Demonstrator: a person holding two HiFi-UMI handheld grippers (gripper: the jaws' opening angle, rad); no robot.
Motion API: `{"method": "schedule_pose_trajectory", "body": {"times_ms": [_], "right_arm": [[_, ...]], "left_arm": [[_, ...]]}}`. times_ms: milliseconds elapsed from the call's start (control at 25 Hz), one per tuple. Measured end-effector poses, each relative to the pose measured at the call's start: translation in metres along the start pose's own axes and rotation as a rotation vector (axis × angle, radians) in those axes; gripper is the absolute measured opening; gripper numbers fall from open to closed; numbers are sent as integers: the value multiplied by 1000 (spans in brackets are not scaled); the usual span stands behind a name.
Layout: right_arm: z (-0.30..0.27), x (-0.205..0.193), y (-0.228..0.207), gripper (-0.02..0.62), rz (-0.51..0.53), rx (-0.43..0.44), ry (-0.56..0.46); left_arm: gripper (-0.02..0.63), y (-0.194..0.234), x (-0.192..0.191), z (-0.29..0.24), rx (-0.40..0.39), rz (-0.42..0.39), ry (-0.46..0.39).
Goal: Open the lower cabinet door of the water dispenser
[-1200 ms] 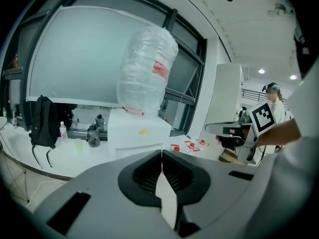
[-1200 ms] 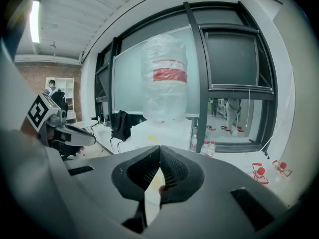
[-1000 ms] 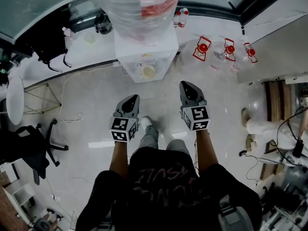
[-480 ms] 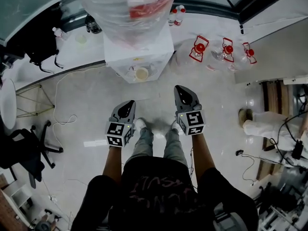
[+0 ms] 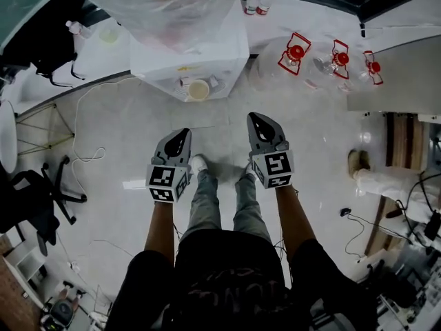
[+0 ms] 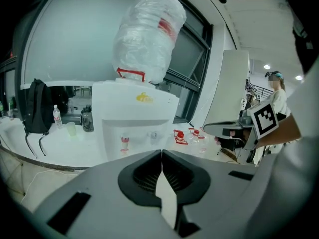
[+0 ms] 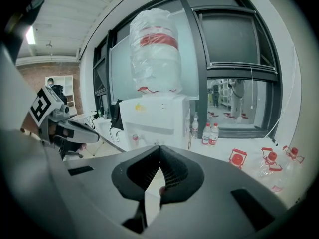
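Note:
The white water dispenser (image 5: 196, 59) stands ahead of me, its plastic-wrapped bottle (image 5: 165, 2) on top. From above its lower cabinet door is hidden. In the left gripper view the dispenser (image 6: 134, 121) shows its tap recess, and the gripper body covers the lower front. The right gripper view shows the dispenser (image 7: 154, 114) the same way. My left gripper (image 5: 182, 135) and right gripper (image 5: 258, 118) hover side by side short of the dispenser, both shut and empty. Their tips meet in the left gripper (image 6: 162, 151) and right gripper (image 7: 159, 147) views.
A cup (image 5: 198, 89) sits on the dispenser's drip tray. Empty jugs with red handles (image 5: 296, 52) lie on the floor to the right, small bottles (image 5: 256, 1) behind them. A cable (image 5: 83, 154) and an office chair (image 5: 34, 205) are left. A person (image 5: 386, 181) stands far right.
The person has stepped closer to the dispenser, which now sits larger and higher in the head view. Both grippers have sunk a little and stay shut.

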State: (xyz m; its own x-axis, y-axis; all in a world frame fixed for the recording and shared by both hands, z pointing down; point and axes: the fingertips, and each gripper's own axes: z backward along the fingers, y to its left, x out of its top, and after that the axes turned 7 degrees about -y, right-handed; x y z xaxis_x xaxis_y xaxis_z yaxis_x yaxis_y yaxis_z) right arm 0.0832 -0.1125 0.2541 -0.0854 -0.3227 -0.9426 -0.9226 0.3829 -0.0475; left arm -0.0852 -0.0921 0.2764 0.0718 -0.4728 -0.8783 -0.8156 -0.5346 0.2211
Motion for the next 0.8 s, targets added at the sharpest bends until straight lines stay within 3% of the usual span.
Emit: {"method": "schedule_pose_trajectory", "body": {"times_ms": [800], "right_arm": [[-40,-119,-54,14,-112,-16,54]], "left_arm": [[18,18,-101,-77,83,35,14]]}}
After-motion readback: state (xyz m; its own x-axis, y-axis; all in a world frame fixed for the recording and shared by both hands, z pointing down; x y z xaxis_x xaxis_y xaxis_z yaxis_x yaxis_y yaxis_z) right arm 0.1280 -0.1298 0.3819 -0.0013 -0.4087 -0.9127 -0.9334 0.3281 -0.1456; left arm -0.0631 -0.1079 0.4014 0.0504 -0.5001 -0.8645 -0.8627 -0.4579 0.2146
